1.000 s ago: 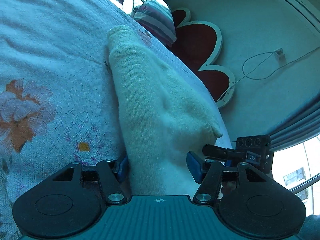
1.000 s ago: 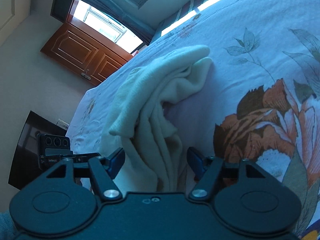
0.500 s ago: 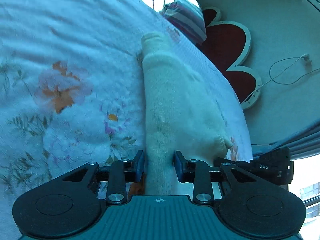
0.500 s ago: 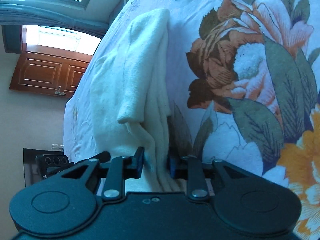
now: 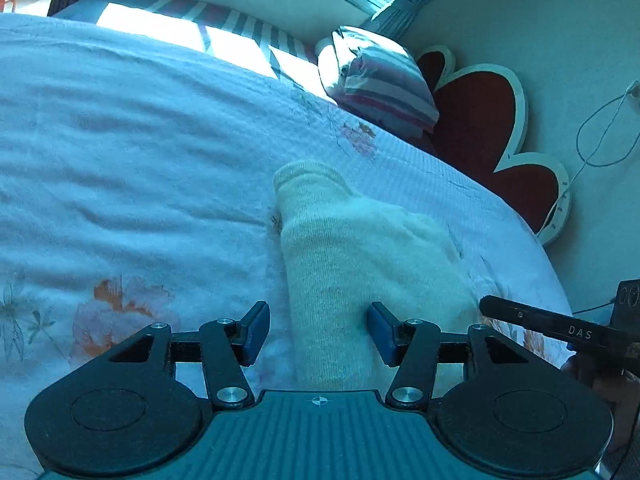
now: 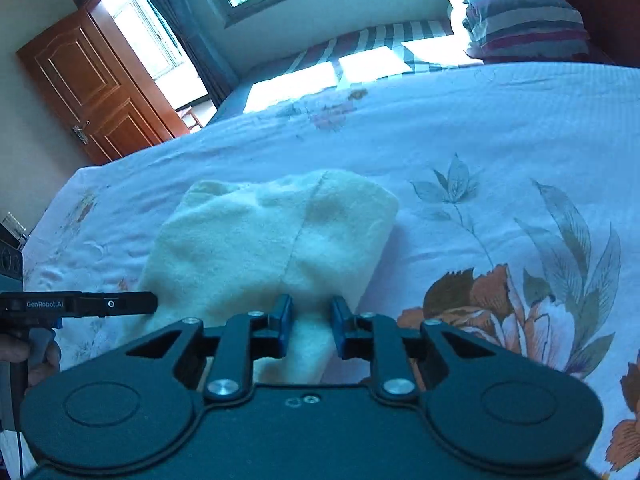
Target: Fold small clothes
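You hold a pair of tongs in each hand over a bed covered by a pale floral bedspread (image 6: 500, 128). The task's thing is a small cream knitted garment (image 6: 272, 236), lying flat on the bedspread in the near middle of the bed, with its near end running in between both pairs of tongs.

In the left wrist view, your left tongs (image 5: 318, 330) stand wide apart. The garment (image 5: 352, 264) lies between their blue pads; there is a clear gap at the left pad (image 5: 254, 330), while the right pad sits just beside the cloth. A narrow cuffed end of the garment points away from you toward the far side of the bed. At the right edge of this view, the tip of your other tool shows, near the garment's right side.

In the right wrist view, your right tongs (image 6: 310, 328) are drawn close together, and a narrow strip of the garment passes between their blue pads (image 6: 283, 326), which look pressed against it on both sides.

At the far end of the bed lies a striped folded quilt (image 6: 520, 16). Behind it stands a red heart-shaped headboard (image 5: 480, 116). A brown wooden door (image 6: 88, 88) stands at far left.
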`<state>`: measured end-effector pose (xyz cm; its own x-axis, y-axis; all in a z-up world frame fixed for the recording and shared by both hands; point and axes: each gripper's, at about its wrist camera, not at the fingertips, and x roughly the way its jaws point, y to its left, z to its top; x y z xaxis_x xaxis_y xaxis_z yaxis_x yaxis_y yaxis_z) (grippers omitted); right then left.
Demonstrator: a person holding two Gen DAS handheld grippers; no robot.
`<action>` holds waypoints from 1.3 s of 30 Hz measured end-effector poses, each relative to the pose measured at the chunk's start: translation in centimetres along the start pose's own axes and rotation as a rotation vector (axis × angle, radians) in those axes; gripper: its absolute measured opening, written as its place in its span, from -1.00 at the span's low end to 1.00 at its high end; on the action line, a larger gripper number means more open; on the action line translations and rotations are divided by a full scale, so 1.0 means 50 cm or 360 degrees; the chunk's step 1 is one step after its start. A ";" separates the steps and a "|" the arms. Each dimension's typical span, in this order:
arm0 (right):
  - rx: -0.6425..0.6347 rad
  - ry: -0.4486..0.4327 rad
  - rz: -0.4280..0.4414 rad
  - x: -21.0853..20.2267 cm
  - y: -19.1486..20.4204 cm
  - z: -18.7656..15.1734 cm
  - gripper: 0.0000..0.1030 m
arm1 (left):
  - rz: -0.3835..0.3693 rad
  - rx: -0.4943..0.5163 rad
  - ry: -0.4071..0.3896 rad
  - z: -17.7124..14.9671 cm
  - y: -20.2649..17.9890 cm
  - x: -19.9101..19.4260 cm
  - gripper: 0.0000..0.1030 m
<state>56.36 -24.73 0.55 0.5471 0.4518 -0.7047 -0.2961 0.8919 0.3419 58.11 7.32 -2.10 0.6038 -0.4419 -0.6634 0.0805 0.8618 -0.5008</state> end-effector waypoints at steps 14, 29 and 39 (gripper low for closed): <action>0.0008 -0.0025 -0.0066 0.011 -0.002 0.042 0.32 | 0.0313 0.0160 -0.0171 -0.002 -0.080 -0.035 1.00; -0.0141 -0.0103 -0.0230 -0.197 0.110 -0.134 0.56 | 0.0408 0.0289 -0.0363 -0.215 -0.216 -0.276 1.00; -0.0208 -0.0325 -0.0435 -0.402 0.255 -0.281 0.56 | 0.0361 0.0389 -0.0471 -0.365 -0.313 -0.482 1.00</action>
<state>30.59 -22.74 10.32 0.7611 0.2040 -0.6157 -0.2075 0.9759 0.0668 27.85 -0.06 11.58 0.8259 -0.1755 -0.5358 0.0838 0.9780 -0.1913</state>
